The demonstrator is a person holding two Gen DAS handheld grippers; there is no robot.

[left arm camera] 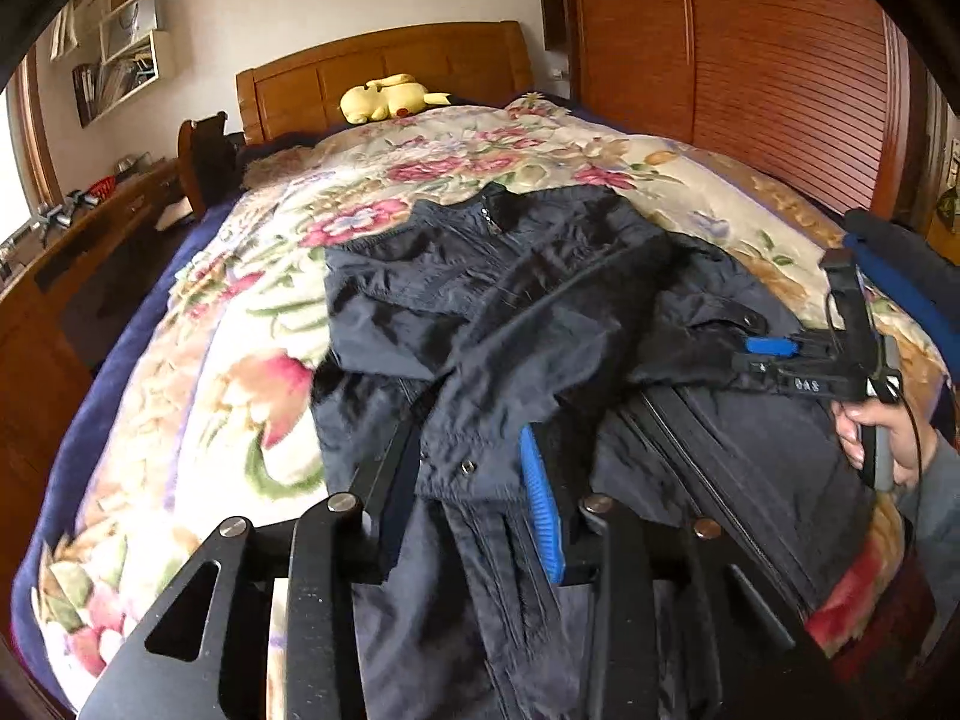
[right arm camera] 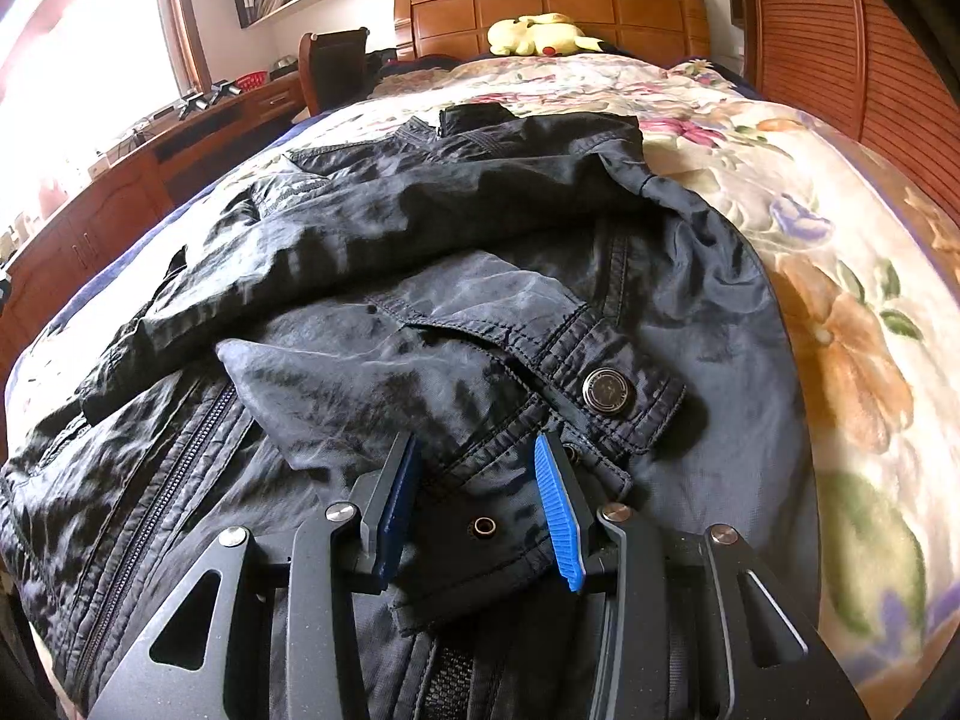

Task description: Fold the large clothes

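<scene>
Left wrist view: a dark jacket (left arm camera: 528, 312) lies on the floral bedspread (left arm camera: 228, 372). The left gripper (left arm camera: 474, 480) stands wide, a sleeve cuff draped between its fingers. Right wrist view: the right gripper (right arm camera: 480, 504) gapes apart over the other cuff (right arm camera: 600, 372), gripping nothing.

One dark navy nylon jacket (right arm camera: 420, 276) is lying on one bed covered by one cream floral quilt (left arm camera: 240, 372), and one yellow plush toy (left arm camera: 390, 99) is resting against the one carved wooden headboard (left arm camera: 384, 66). Two black two-finger tools with blue ribbed pads are showing, the left tool (left arm camera: 474, 480) and the right tool (right arm camera: 480, 498), and two round metal snap buttons are sitting on the jacket cuff in the right wrist view, one large silver one (right arm camera: 608, 390) and one small brass one (right arm camera: 483, 526). One red basket (right arm camera: 251, 81) is standing on the one long wooden desk (right arm camera: 198, 132) beside the bed.
</scene>
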